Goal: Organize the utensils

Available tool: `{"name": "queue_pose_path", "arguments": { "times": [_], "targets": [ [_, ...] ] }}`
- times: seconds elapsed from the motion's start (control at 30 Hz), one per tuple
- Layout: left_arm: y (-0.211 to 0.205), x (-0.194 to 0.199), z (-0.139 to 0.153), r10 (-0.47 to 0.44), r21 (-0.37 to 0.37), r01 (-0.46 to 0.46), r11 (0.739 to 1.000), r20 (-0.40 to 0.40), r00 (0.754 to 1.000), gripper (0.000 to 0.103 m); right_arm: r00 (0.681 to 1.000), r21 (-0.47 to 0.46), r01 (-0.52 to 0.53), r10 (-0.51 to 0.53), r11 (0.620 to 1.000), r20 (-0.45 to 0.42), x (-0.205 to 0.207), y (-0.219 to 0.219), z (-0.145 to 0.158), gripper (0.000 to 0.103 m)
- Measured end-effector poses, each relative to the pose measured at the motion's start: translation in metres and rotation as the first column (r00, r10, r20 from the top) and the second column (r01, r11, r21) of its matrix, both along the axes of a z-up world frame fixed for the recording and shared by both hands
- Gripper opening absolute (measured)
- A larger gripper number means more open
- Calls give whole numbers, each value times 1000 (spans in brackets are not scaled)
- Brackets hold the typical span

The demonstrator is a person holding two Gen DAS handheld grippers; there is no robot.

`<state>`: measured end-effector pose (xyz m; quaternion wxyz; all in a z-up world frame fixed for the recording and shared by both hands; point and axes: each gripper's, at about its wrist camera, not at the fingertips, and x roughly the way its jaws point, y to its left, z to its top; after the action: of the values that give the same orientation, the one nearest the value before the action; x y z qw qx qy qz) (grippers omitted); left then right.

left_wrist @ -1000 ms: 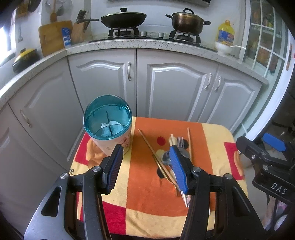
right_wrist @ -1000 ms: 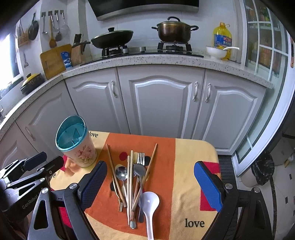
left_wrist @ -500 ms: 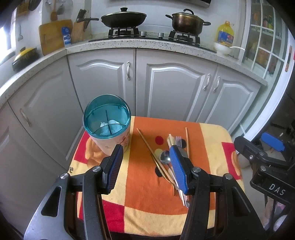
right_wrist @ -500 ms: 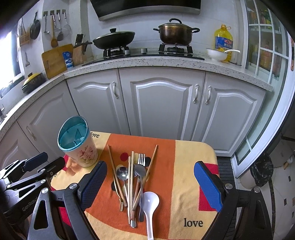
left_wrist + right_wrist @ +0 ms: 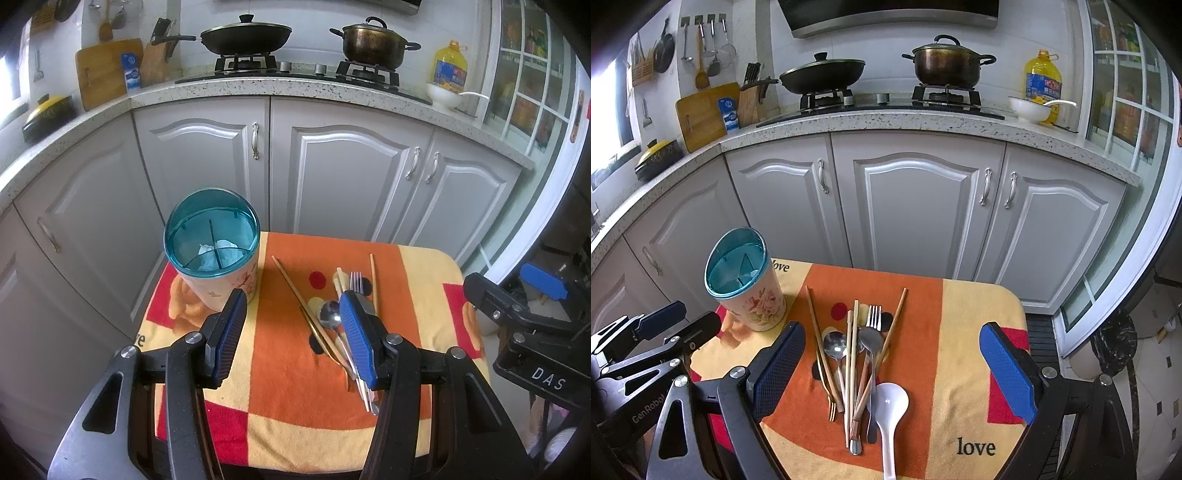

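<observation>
- Utensils [image 5: 855,358] heaped loosely mid-cloth, handles mostly toward the camera: wooden chopsticks [image 5: 818,332], a gold-toned fork [image 5: 827,384], two steel spoons [image 5: 834,345], a steel fork [image 5: 874,317], a white ladle-shaped spoon [image 5: 891,406].
- Left to right in the right wrist view: one dark chopstick slanting alone at the pile's left edge, pale chopsticks and spoons crossing in the middle, another brown chopstick [image 5: 895,321] angled out on the right.
- White spoon nearest the camera, bowl up, beside the steel handles.
- Utensil holder [image 5: 212,254] upright at the cloth's far left corner, well apart from the pile: floral cream body, translucent teal divided rim.
- Inside, something white and crumpled at the bottom; no cutlery visible in its compartments.
- Orange, yellow and red cloth [image 5: 964,332] covering a small table, "love" printed at two corners.
- Left gripper [image 5: 291,336] spread wide above the cloth's near edge, nothing between the blue pads.
- Right gripper [image 5: 892,369] spread wider, straddling the pile from above, gripping nothing.
</observation>
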<state>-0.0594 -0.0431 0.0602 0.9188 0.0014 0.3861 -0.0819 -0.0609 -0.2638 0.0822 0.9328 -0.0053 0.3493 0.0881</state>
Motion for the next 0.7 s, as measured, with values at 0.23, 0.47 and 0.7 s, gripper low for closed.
{"name": "queue_pose_path", "arguments": {
  "times": [0.23, 0.47, 0.7],
  "targets": [
    [-1, 2, 0, -1, -3, 1, 1000, -5, 1000, 52, 1000, -5, -3, 3, 1000, -8, 0, 1, -4, 95],
    [1, 2, -2, 7, -6, -7, 1000, -8, 1000, 52, 1000, -10, -5, 5, 1000, -13, 1, 4, -6, 95],
    [-1, 3, -6, -2, -2, 2, 1000, -24, 1000, 52, 1000, -23, -7, 7, 1000, -13, 1, 6, -9, 95]
  ]
}}
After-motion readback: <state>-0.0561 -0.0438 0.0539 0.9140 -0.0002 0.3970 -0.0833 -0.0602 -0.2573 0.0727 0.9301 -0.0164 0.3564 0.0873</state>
